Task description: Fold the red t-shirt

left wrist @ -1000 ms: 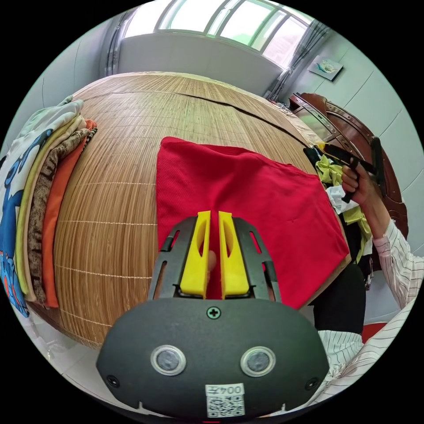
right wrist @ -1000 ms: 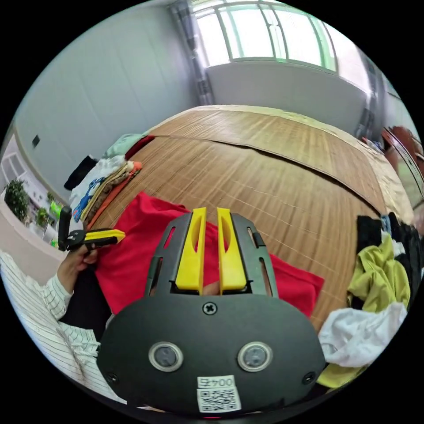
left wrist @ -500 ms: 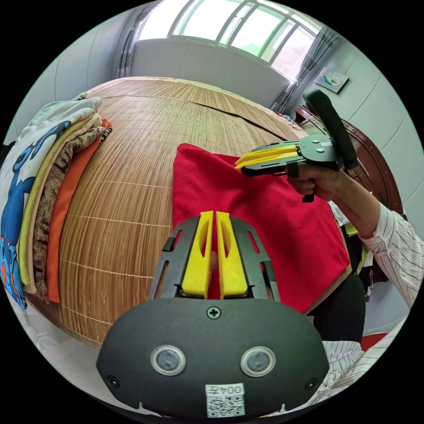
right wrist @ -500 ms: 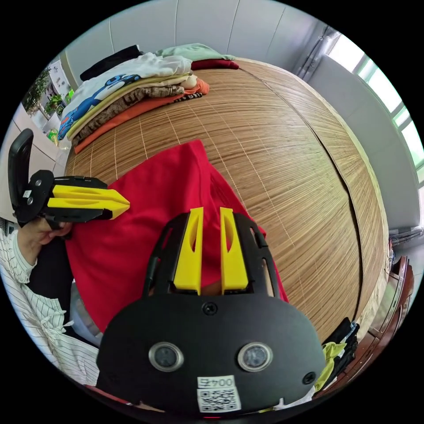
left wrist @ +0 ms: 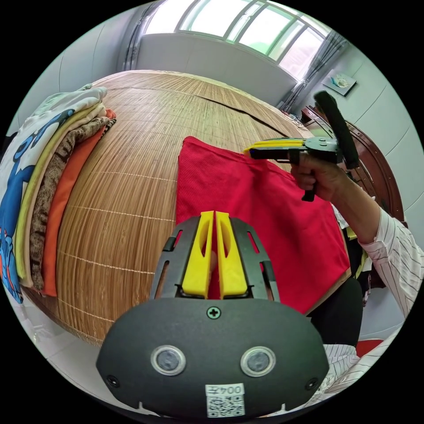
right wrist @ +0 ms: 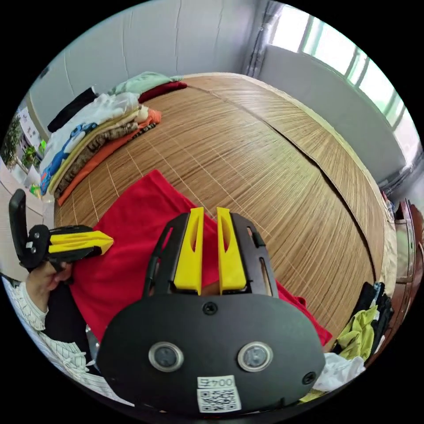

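I have the red knit t-shirt (left wrist: 260, 212) lying flat as a folded panel on the woven bamboo mat (left wrist: 132, 168), near the edge closest to me. My left gripper (left wrist: 214, 218) and right gripper (right wrist: 206, 216) both hover above it, yellow jaws nearly together, clamping nothing. I judge one fold remains; next I must open both and pinch an edge.

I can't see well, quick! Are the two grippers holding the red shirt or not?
Left gripper: shut, empty, above the red t-shirt.
Right gripper: nearly shut, holding nothing.
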Action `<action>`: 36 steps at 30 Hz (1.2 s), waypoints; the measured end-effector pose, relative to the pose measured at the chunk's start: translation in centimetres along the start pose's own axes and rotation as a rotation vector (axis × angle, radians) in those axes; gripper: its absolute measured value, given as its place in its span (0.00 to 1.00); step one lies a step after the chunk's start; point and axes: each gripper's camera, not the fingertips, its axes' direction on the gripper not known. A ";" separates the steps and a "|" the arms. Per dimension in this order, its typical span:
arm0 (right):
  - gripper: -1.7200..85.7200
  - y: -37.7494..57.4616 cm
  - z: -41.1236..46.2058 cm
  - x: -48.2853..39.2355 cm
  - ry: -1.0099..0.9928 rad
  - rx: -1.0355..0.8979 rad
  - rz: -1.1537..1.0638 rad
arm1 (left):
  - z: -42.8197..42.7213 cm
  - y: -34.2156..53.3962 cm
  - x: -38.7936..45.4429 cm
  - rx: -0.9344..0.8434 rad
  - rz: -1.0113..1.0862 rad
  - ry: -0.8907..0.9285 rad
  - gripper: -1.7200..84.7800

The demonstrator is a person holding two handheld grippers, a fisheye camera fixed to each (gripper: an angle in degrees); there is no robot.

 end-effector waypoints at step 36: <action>0.14 66.8 -18.4 19.8 -0.605 0.272 1.428 | -1.2 22.8 40.4 0.109 0.656 0.181 0.15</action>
